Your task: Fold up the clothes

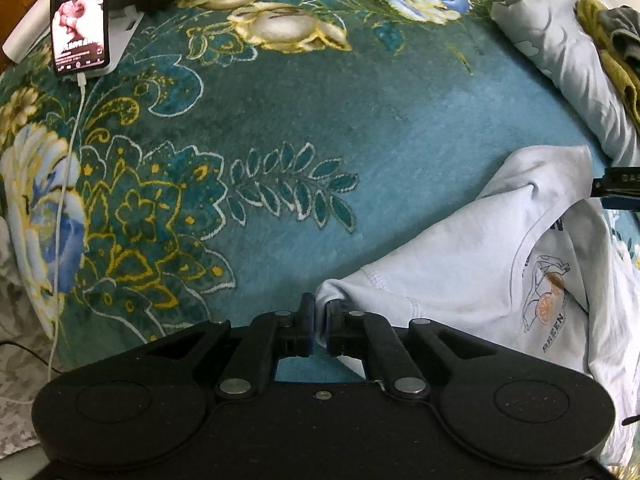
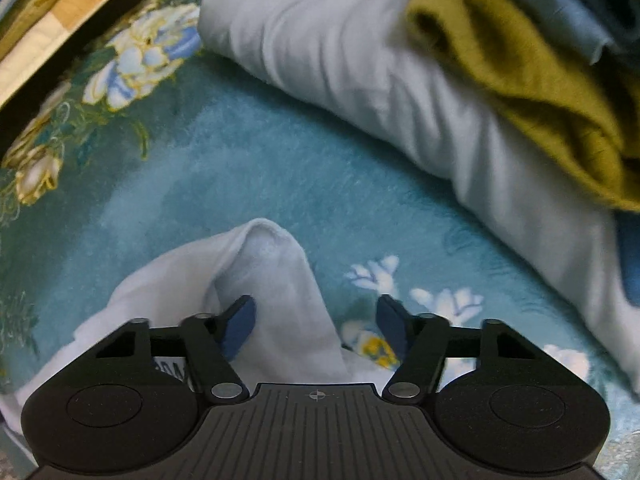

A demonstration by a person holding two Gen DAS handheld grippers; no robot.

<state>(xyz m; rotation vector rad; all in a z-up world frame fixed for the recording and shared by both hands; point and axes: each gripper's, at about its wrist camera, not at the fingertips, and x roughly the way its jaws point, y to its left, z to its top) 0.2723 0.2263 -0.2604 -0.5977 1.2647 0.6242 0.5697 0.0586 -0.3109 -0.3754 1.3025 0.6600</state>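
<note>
Blanket (image 1: 360, 128): teal, floral, plush; the surface I work on. Whether a bed or the floor lies beneath it, I cannot tell.

Pile (image 2: 360, 64): pale cloth with olive and grey garments on top, at the far right, apart from the shirt; I judge it waiting to be folded.

Shirt (image 1: 460, 264): pale, with a small car print and the word GREEN; it lies rumpled on the blanket, between my two grippers, one part raised in a loose peak.

Handling: I judge it light, soft and limp. It will sag and crease wherever unsupported, so I would take it at hems, shoulder seams or sleeve ends, where stitching gives some body.

Phone (image 1: 80, 16): screen lit, white cable trailing from it, at the far left, well clear of the shirt.

Left gripper (image 1: 319, 326): jaws narrow, pinching an edge fold of the shirt.

Right gripper (image 2: 316, 324): jaws wide, holding nothing; the raised peak of shirt sits beside the left pad (image 2: 240, 330), within reach of a closing.
</note>
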